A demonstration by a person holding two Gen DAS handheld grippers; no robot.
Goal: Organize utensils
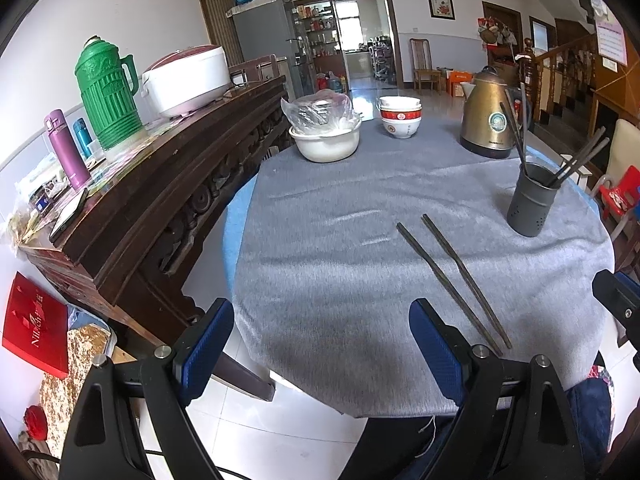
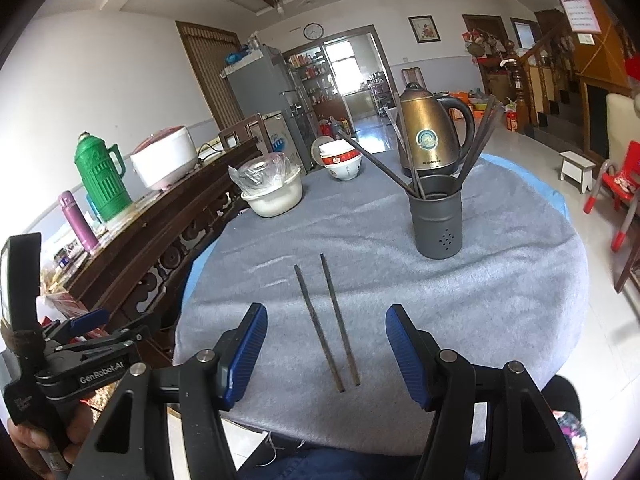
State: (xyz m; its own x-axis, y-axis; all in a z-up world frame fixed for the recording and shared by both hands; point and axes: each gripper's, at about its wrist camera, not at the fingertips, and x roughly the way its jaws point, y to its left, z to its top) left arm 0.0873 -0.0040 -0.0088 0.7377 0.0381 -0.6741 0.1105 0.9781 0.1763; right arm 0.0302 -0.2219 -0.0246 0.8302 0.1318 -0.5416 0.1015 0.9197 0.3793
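Two dark chopsticks [image 2: 326,322] lie side by side on the grey tablecloth [image 2: 460,300], also seen as chopsticks [image 1: 456,278] in the left wrist view. A dark grey perforated utensil holder [image 2: 437,218] stands upright beyond them with several chopsticks leaning in it; the same holder [image 1: 531,200] shows at the right. My right gripper [image 2: 326,354] is open above the near ends of the loose chopsticks, which show between its blue pads without touching them. My left gripper [image 1: 322,350] is open and empty over the table's near left edge, left of the chopsticks.
A bronze electric kettle [image 2: 430,134], stacked red-and-white bowls [image 2: 342,162] and a white basin with a plastic bag [image 2: 272,192] stand at the table's far side. A dark wooden sideboard [image 1: 160,184] with a green thermos [image 1: 106,94] runs along the left. Red child's chair [image 2: 618,188] at right.
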